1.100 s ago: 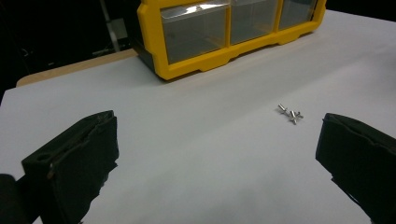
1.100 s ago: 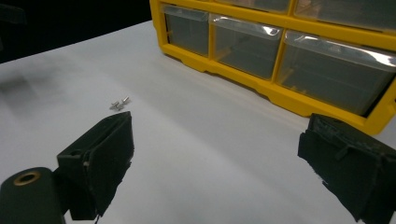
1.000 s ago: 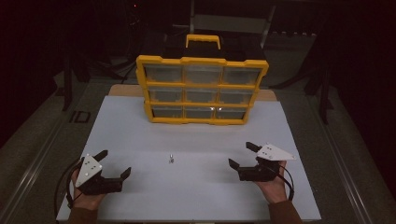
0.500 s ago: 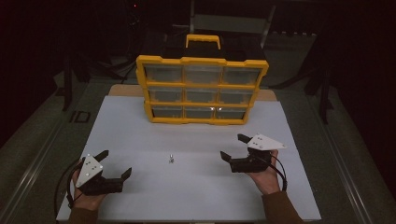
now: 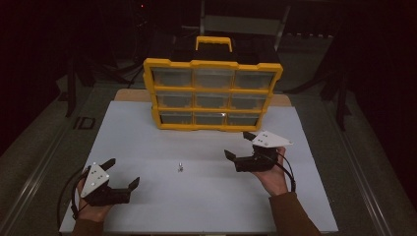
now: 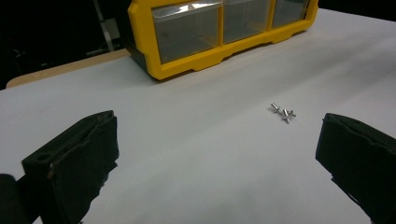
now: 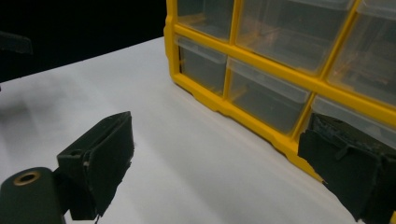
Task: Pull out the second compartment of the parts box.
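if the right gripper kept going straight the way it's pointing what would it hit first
Probably the yellow drawer organizer. In the right gripper view the right gripper, jaws wide open, looks across bare white table at the organizer's lower clear drawers. Nothing lies between, though the depth is hard to judge.

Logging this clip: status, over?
Left hand-held gripper open, empty. Right hand-held gripper open, near yellow drawer cabinet. Small screws loose between them, path clear.

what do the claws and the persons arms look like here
Each hand holds a black two-jaw claw: the left claw and right claw. Each carries a pale grey three-cornered plate with small dots and trails a black cable. The jaws are blocky, with dark padded faces. The right arm wears a brown sleeve.
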Available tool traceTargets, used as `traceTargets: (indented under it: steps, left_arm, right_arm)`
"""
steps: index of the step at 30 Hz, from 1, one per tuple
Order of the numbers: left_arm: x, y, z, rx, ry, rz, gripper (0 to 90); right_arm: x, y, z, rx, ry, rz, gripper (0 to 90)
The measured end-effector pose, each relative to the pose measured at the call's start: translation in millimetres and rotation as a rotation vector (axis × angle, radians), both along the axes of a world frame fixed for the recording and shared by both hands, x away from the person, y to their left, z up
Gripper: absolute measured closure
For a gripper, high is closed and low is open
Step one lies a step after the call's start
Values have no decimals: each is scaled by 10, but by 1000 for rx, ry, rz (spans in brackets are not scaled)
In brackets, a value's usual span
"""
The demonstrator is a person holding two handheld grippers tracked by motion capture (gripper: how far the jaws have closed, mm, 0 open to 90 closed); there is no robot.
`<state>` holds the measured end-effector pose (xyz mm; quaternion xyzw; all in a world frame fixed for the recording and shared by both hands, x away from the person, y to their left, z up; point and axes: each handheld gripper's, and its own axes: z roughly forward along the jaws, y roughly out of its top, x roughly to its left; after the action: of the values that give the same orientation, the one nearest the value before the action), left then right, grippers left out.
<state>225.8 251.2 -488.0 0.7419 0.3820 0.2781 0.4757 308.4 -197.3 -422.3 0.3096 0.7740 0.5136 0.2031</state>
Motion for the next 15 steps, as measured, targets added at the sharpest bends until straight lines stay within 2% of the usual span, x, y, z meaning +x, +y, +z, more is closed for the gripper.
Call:
traceTargets:
  steps: [10, 15]
  left_arm:
    - [0, -3, 0, -4, 0, -1, 0]
    - [-2, 0, 1, -5, -1, -2, 0]
  right_arm:
    - [208, 158, 113, 8, -13, 7, 87]
    - [321, 261, 174, -9, -15, 10, 87]
